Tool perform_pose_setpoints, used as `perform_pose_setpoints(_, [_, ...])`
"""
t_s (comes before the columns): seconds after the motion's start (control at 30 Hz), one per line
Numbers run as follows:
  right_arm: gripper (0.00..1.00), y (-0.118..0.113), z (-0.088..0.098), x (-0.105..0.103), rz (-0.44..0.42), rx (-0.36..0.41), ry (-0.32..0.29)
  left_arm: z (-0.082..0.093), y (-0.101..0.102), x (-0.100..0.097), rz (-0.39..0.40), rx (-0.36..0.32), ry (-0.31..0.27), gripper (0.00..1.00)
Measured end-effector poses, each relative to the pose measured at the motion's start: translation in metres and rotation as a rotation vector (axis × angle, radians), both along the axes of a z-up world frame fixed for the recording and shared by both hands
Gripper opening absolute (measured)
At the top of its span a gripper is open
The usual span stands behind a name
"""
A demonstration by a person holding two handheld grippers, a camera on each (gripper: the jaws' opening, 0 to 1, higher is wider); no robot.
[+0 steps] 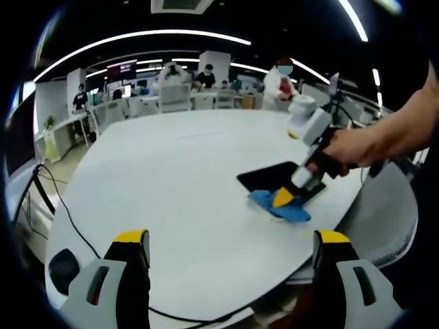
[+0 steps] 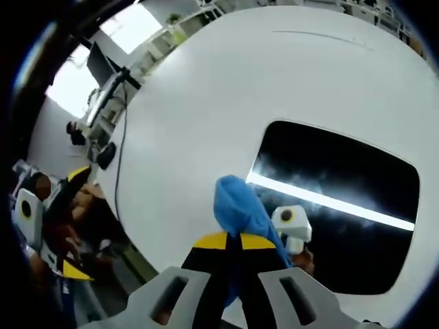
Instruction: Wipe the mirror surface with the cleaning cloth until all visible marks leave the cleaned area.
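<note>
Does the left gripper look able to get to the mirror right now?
Probably yes. The left gripper is open, with bare white table between it and the mirror. But the right gripper and blue cloth cover the near edge.

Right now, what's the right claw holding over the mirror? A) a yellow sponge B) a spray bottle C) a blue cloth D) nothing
C: the right claw is shut on the blue cloth, whose free end lies at the near edge of the dark mirror; the left gripper view shows the same cloth under that claw.
</note>
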State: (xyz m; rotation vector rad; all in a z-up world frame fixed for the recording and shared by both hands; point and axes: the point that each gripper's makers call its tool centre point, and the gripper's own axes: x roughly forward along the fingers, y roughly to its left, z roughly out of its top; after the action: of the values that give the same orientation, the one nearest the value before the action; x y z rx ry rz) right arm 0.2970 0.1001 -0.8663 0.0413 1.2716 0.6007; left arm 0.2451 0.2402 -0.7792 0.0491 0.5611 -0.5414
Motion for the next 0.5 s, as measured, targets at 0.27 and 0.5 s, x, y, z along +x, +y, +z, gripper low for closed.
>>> perform_pose_setpoints(0.27, [0.00,-0.0008,0.0021,-0.0019,0.003,0.002,0.005,-0.0005,-0.0018,-0.0004,-0.009,0.005,0.007,0.99])
perform_pose_setpoints(0.5, [0.00,-0.0003,-0.0004,0.0025,0.000,-0.001,0.014,-0.0033,0.0020,-0.0016,-0.007,0.010,0.017,0.99])
